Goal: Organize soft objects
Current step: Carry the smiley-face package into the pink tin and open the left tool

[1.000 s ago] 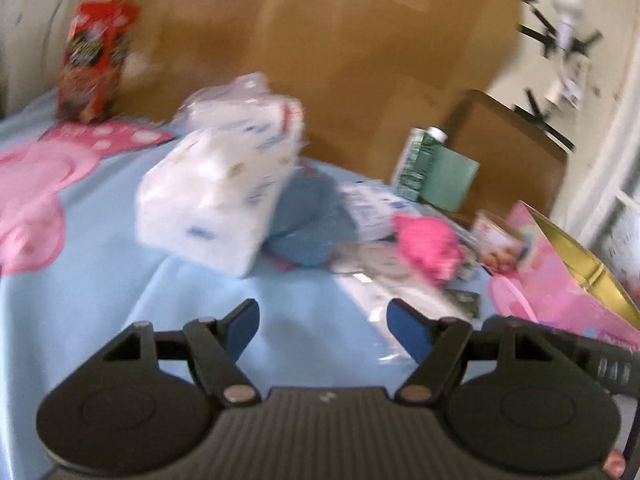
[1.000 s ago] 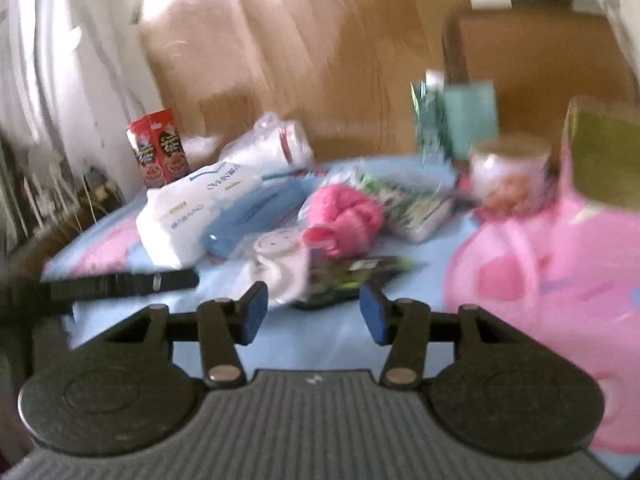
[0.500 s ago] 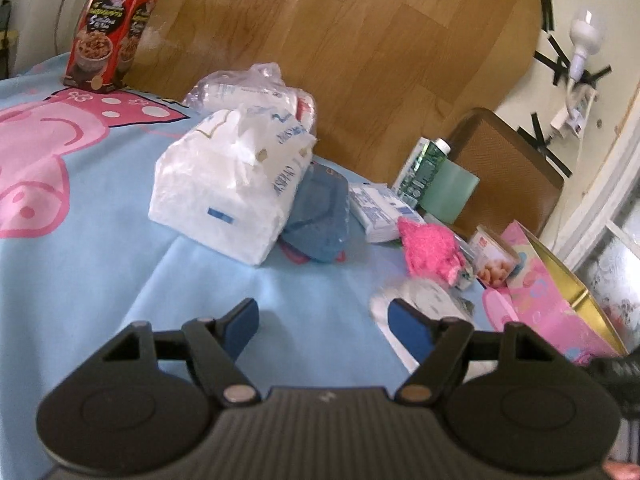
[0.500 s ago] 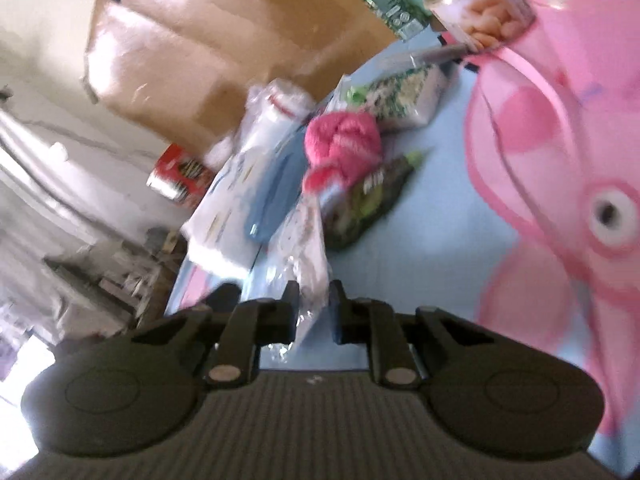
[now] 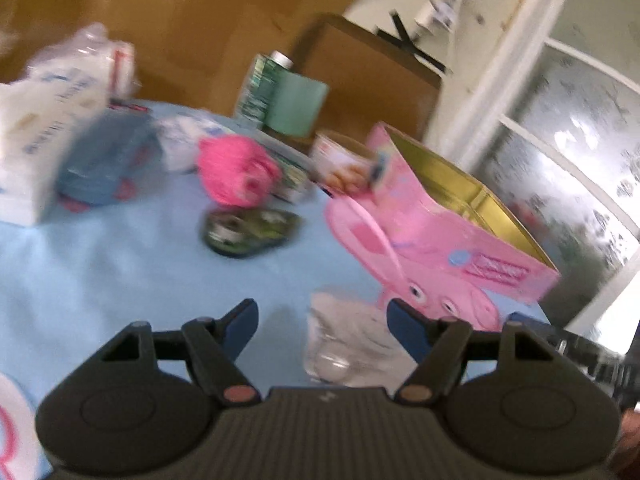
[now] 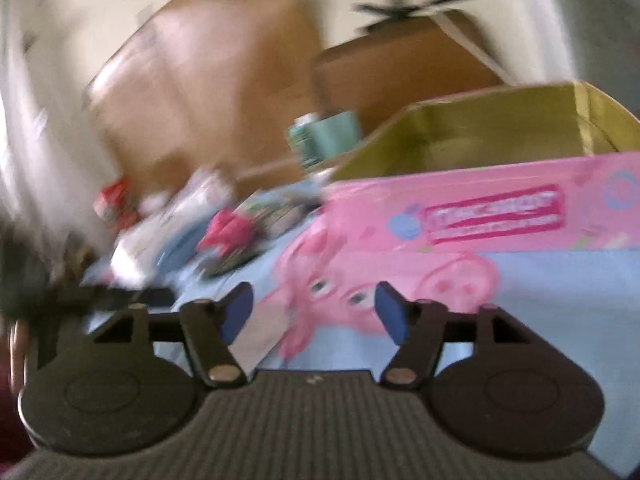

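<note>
Two tongs are in my hands and neither has a grip on anything: my left gripper [image 5: 322, 320] stands wide, and my right gripper [image 6: 314, 310] is spreading its jaws right now, with a pale bit of wrapping showing low between them, loose of the pads as far as I can tell. In the left view a clear plastic packet [image 5: 348, 344] lies on the blue sheet [image 5: 120, 272] between my left fingers, just in front of the pink box [image 5: 440, 240], and I judge I am in the middle of a drop-off: one soft thing let go short of the box, the next not yet picked. The box is open at the top and its gold inside [image 6: 480, 136] shows nothing in the part I can see (the bottom is hidden by the pink wall, so I cannot say it is empty). The other soft things sit well apart from the box: the pink woolly bundle [image 5: 236, 176], the dark flat pouch [image 5: 248, 228] just below it, the blue cloth [image 5: 100, 160] and the white tissue pack [image 5: 36, 128] at the far left. Next I would close on the packet, lift it over the wall and let it fall inside; the slippery wrapping calls for a low, square pinch. Everything is blurred, so finer detail escapes me.
</note>
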`<action>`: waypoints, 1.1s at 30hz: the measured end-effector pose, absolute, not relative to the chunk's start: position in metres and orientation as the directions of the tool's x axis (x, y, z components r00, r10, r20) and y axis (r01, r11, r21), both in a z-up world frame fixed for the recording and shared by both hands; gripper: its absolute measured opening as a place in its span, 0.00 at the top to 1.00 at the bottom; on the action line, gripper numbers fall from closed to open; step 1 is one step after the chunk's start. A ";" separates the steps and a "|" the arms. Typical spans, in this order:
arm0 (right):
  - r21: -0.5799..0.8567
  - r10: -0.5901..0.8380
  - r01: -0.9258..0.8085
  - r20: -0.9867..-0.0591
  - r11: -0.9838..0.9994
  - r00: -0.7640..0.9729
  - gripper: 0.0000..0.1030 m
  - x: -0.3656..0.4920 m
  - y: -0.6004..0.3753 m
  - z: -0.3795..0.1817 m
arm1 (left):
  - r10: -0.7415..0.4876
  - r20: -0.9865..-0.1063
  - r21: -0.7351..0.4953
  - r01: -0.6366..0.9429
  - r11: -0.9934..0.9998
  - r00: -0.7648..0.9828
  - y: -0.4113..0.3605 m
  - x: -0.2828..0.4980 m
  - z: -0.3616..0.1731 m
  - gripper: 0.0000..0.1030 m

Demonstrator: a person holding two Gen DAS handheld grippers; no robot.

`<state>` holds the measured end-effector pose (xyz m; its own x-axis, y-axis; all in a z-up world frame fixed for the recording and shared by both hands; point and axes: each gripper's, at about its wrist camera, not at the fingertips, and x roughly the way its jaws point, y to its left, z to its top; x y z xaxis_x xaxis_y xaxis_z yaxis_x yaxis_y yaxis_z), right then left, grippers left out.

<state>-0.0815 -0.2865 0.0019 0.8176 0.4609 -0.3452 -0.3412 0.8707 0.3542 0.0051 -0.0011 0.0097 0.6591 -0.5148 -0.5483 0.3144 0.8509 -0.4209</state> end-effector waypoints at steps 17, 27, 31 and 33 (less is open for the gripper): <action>0.027 0.295 -0.310 -0.392 0.950 0.871 0.33 -0.086 -0.253 -0.034 | -0.553 -0.639 -0.275 0.512 0.814 0.535 -0.122 0.010 0.004 0.32; 0.026 0.113 -0.111 -0.369 0.993 0.923 0.29 -0.121 -0.310 -0.049 | -0.591 -0.647 -0.135 0.689 0.712 0.483 -0.216 -0.002 -0.002 0.19; 0.010 0.088 -0.090 -0.337 0.996 0.937 0.36 -0.120 -0.307 -0.050 | -0.572 -0.634 -0.111 0.671 0.733 0.520 -0.217 -0.004 0.002 0.27; 0.031 0.102 -0.098 -0.309 0.995 0.946 0.37 -0.116 -0.309 -0.045 | -0.579 -0.608 -0.125 0.654 0.746 0.543 -0.211 0.001 0.014 0.30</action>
